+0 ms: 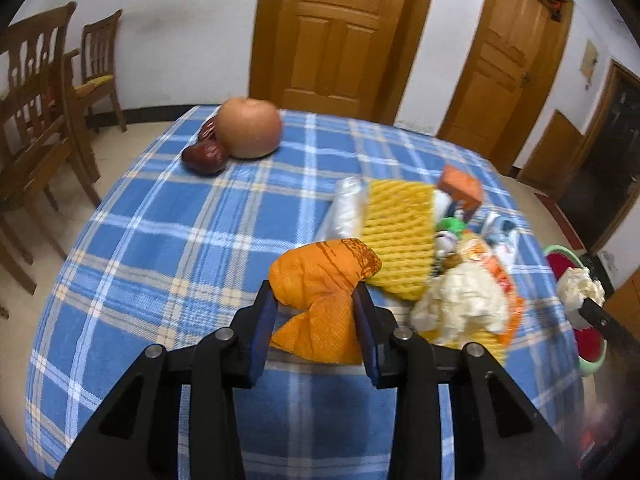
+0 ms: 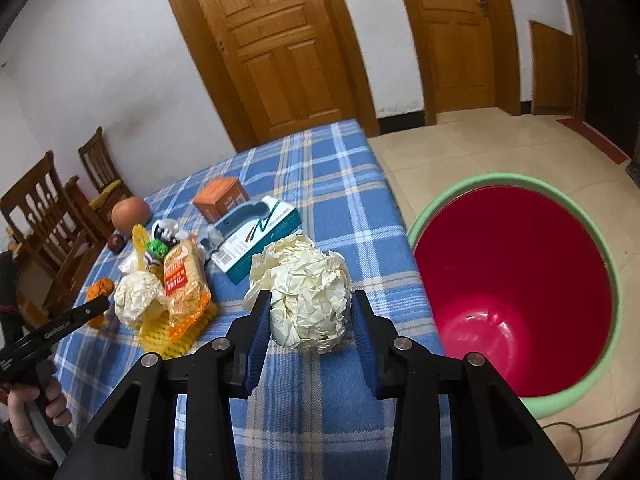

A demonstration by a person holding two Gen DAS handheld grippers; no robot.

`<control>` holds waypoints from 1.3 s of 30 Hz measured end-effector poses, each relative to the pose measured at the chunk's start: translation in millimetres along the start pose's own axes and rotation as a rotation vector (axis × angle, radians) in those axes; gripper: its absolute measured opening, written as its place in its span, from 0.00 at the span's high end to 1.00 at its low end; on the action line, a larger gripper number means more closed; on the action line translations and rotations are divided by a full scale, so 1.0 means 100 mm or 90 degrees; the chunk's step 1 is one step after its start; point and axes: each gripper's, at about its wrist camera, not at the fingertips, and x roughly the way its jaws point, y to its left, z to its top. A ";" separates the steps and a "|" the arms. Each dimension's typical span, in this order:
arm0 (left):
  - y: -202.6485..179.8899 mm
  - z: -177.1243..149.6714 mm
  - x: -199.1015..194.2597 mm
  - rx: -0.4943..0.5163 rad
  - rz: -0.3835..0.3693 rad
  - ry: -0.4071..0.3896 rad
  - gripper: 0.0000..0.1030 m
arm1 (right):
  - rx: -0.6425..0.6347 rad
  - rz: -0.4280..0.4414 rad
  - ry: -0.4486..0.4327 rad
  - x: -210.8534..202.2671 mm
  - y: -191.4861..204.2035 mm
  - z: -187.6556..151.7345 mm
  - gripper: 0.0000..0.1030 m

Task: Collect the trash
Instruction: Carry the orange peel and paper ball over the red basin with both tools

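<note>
Left wrist view: left gripper pinches an orange wrapper, both pads pressed on its sides, just above the plaid cloth. At 2 o'clock from it, touching, lies a yellow foam net, w/ a clear bag at the net's 10 o'clock. A paper wad sits at the wrapper's 3 o'clock. Apple and dates lie well apart at 11 o'clock, touching each other. Far at 3 o'clock, the right gripper's finger holds a second wad near the bin. Right wrist view: right gripper squeezes that second wad, pads tight on both sides, over the cloth's edge. Bin, red inside w/ green rim, stands on the floor at 3 o'clock, just beside the table. Trash pile at 9 o'clock: snack bag, net, first wad; box at 11 o'clock. Left gripper's finger shows at 9 o'clock, a hand below it
</note>
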 end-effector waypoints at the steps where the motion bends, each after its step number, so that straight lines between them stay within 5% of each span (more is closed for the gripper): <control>1: -0.03 0.01 -0.02 0.007 -0.011 -0.003 0.63 | 0.004 -0.002 -0.002 -0.03 -0.01 0.00 0.61; 13: -0.54 0.12 -0.03 0.131 -0.154 0.016 0.63 | 0.043 -0.103 -0.033 -0.42 -0.03 -0.04 0.61; 27: -1.27 0.03 -0.24 0.178 -0.203 0.020 0.63 | 0.090 -0.135 -0.056 -0.68 -0.42 -0.03 0.61; 39: -2.23 0.00 0.02 0.246 -0.242 0.077 0.63 | 0.157 -0.160 -0.070 -0.80 -1.11 -0.03 0.61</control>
